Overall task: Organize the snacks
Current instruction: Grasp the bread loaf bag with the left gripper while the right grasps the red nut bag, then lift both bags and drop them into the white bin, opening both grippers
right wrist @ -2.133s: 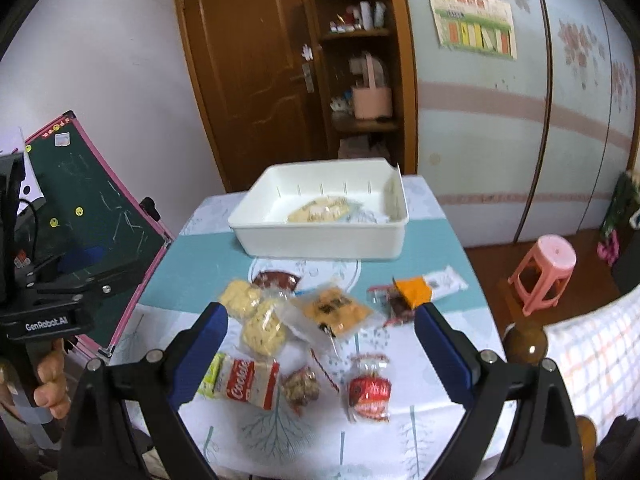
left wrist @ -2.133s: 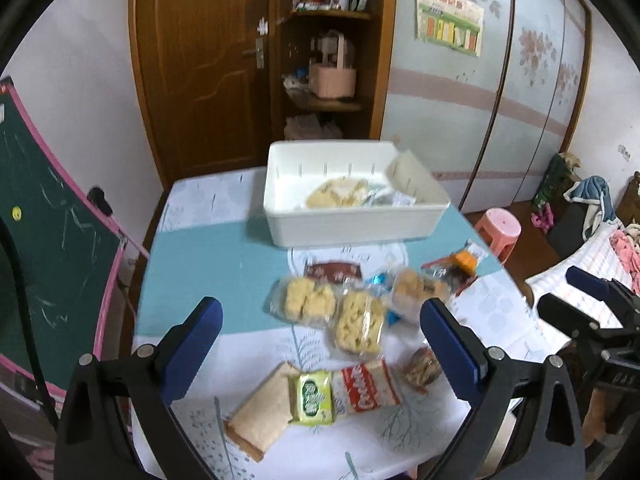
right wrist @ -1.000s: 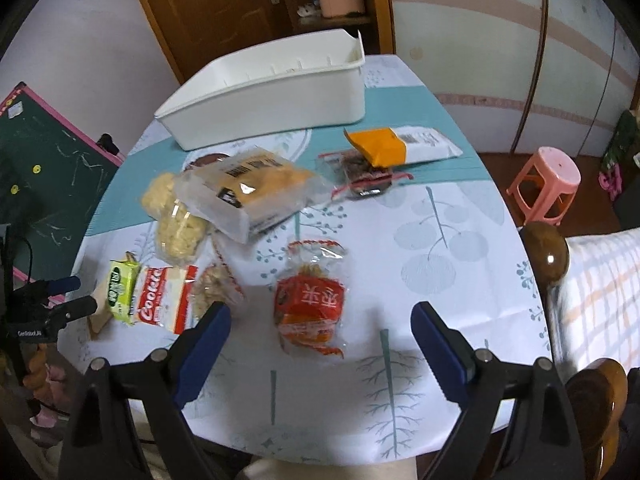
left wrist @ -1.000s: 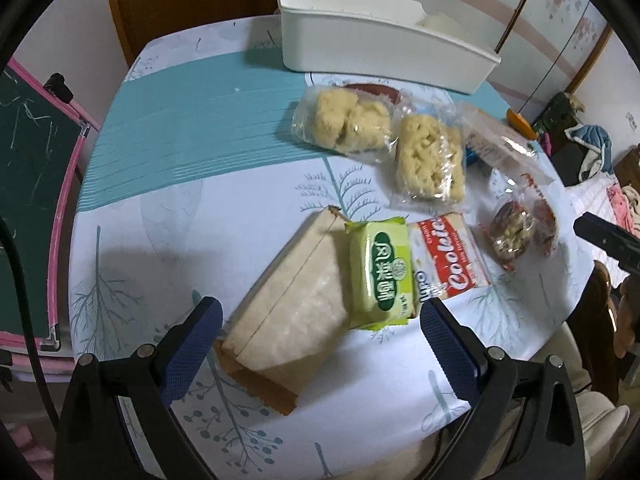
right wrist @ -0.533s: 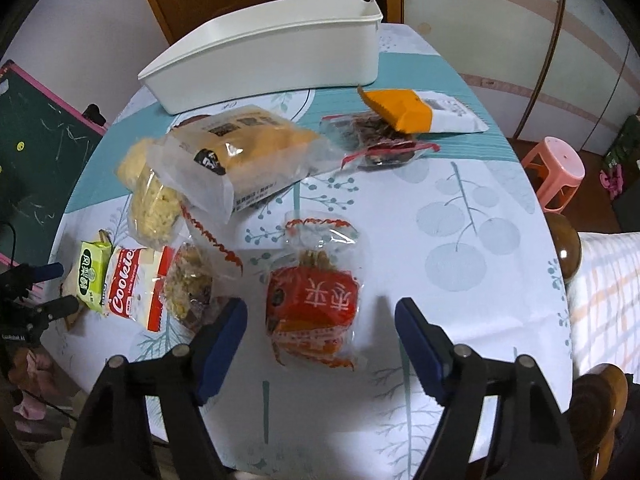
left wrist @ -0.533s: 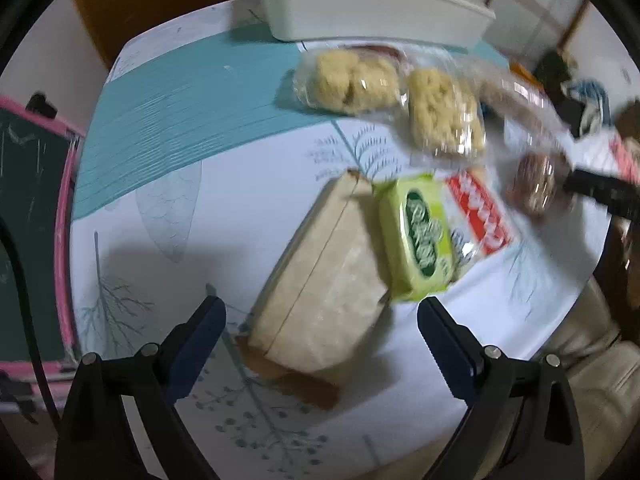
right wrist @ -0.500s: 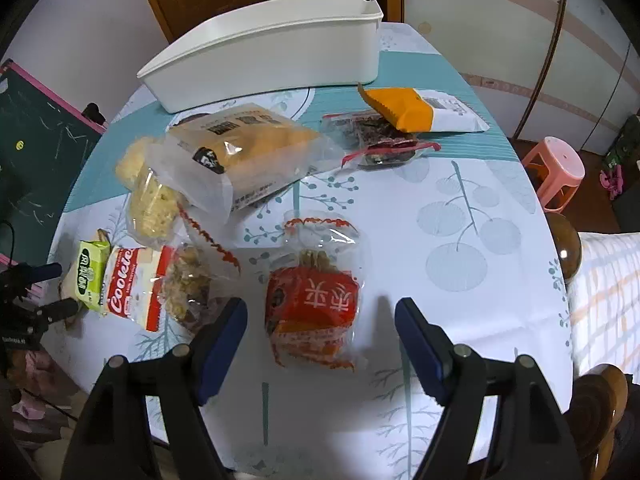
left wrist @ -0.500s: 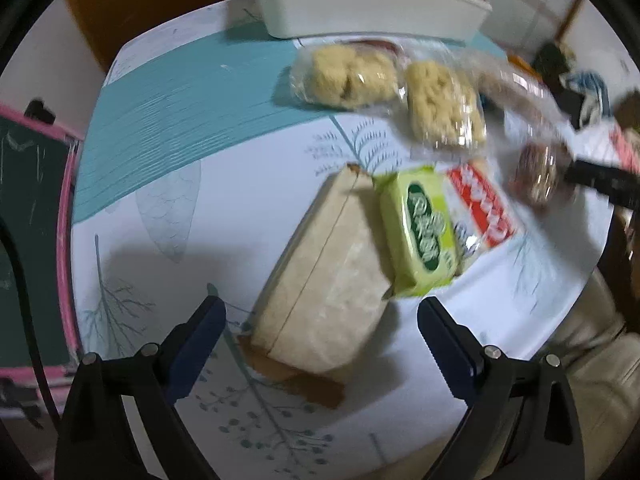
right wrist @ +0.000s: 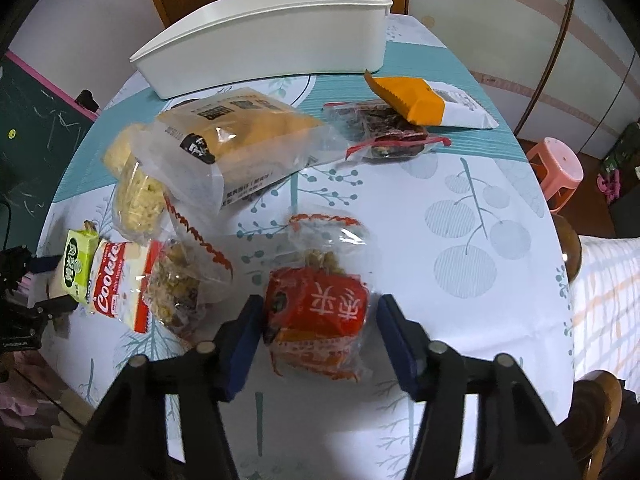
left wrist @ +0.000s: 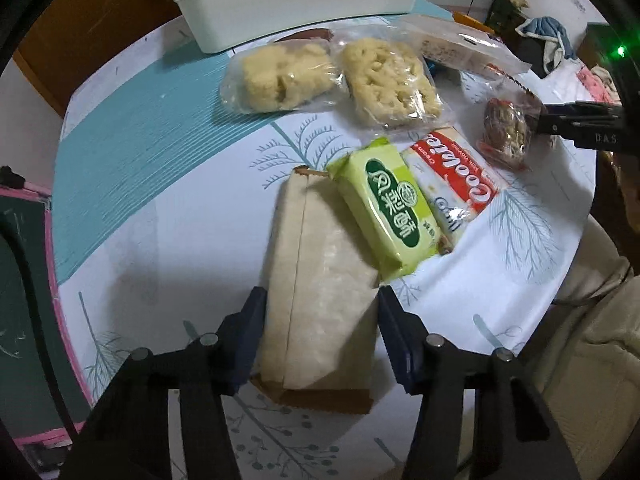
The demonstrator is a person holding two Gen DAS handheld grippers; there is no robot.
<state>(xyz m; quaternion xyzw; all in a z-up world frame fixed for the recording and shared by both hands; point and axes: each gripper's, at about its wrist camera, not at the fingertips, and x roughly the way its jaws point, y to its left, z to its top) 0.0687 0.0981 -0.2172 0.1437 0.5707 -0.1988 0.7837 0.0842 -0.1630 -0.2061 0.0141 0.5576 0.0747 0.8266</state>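
Observation:
Snacks lie on a round table. In the left wrist view my left gripper [left wrist: 320, 332] points down over a flat beige paper packet [left wrist: 320, 240]. Its jaws are closing and both pads meet the packet's long sides. A green packet [left wrist: 388, 212] leans on that packet, next to a red-and-white cookie pack [left wrist: 452, 172]. In the right wrist view my right gripper [right wrist: 320, 332] is closing on a red snack bag [right wrist: 320, 300], pads at its two sides. The white bin [right wrist: 264, 52] stands at the table's far side.
Two clear bags of puffed cakes [left wrist: 280, 76], a bread bag [right wrist: 240, 140], a nut bag [right wrist: 176, 292], a dark fruit bag [right wrist: 380, 132] and an orange-and-white packet [right wrist: 412, 96] lie between grippers and bin. A pink stool [right wrist: 556, 172] and a wooden chair knob [right wrist: 568, 248] stand right of the table.
Both grippers came down close to the table and their jaws narrowed from wide apart onto the packets. The left one also rolled, so the beige packet now lies along its fingers.

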